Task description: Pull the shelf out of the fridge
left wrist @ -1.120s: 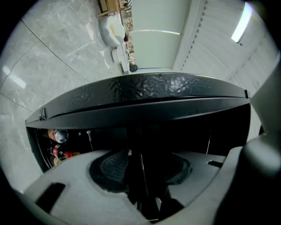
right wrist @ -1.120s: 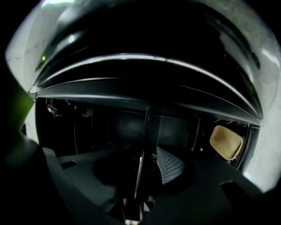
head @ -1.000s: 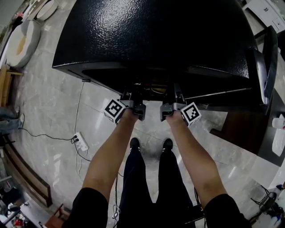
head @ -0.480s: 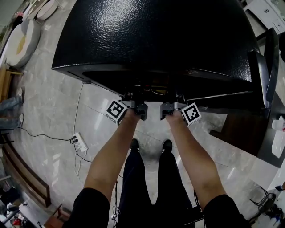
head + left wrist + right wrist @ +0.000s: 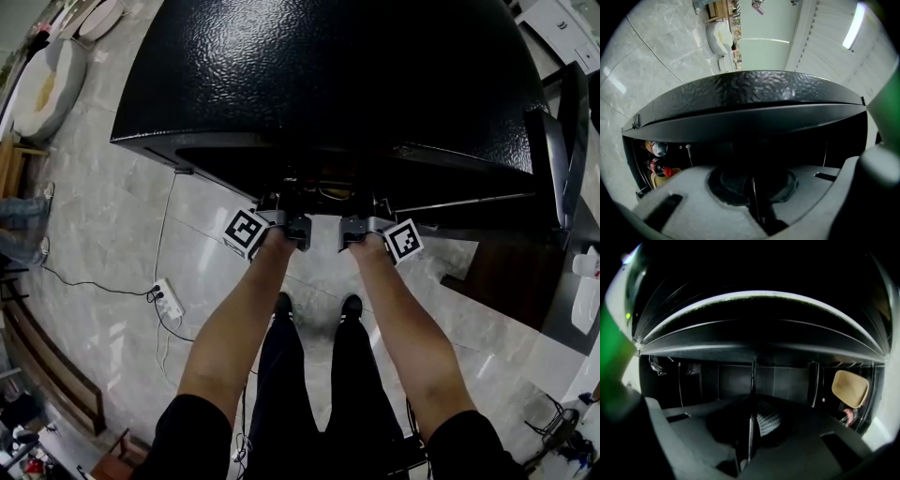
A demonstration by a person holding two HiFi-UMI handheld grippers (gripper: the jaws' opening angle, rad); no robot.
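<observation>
A: Left claw (image 5: 751,180): jaws have just been closing; now a narrow slit, pinched on a thin pale rod of the shelf (image 5: 755,199).

B: Right claw (image 5: 751,411): same entry; jaws have just been closing; nipped on a thin rod that runs straight ahead between them.

A: Shelf location: inside the fridge (image 5: 328,84), in its dark open front; nothing more of the shelf resolves.

B: Beside the claws: a red-capped bottle (image 5: 670,171) and a silvery can (image 5: 659,148) at the cavity's left side; a tan rounded object (image 5: 851,388) at its right side.

A: Further out, head view: both forearms (image 5: 234,319) reach side by side to the opening under the fridge's pebbled black top; grey tiled floor (image 5: 112,216) below; a white power strip (image 5: 169,298) lies on it, left of the person's legs.
</observation>
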